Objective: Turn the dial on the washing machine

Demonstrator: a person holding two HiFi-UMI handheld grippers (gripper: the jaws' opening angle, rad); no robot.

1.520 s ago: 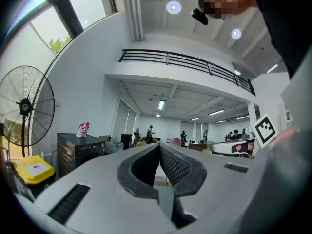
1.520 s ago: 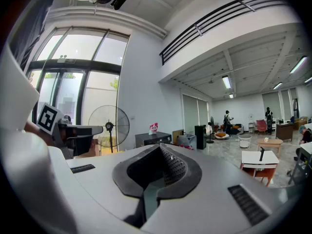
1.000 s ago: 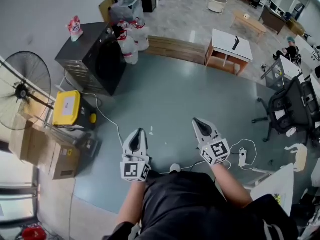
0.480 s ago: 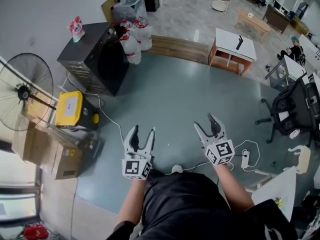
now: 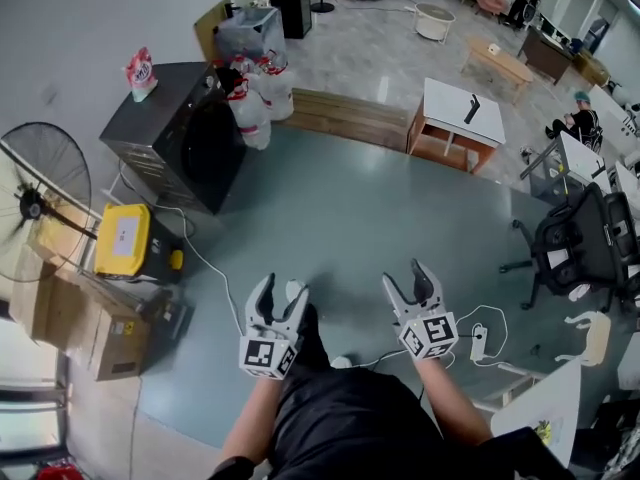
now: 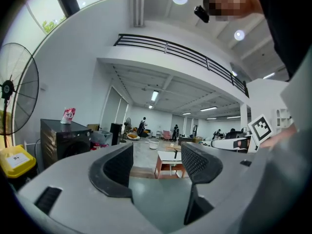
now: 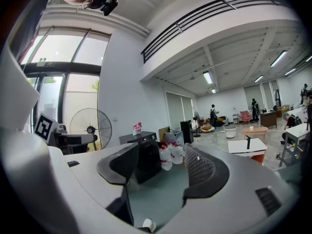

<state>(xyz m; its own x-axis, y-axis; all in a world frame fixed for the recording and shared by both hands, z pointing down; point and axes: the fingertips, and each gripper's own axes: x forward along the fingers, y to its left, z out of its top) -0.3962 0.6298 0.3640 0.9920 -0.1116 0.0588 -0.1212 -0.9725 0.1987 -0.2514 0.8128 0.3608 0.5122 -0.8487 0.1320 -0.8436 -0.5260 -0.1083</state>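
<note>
"Over by the left wall (image 5: 90, 28), on the grey floor (image 5: 350, 198), what stands?"

"A black washing machine (image 5: 175, 133), well apart from both grippers. Its dial is too small to tell."

"And the grippers?"

"Low above the floor, the left gripper (image 5: 282, 290) and right gripper (image 5: 405, 278) have just been opening; both are spread wide, nothing between them."

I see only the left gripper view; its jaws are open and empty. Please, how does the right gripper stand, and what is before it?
Observer: The right gripper has just been opening its jaws; nothing is between them.
Operator: What does it point at?
Observer: Through its jaws, far off, the washing machine shows, white jugs beside it.
Operator: Anything lying near us?
Observer: In the head view, a white power strip lies on the floor to that gripper's right.
</note>
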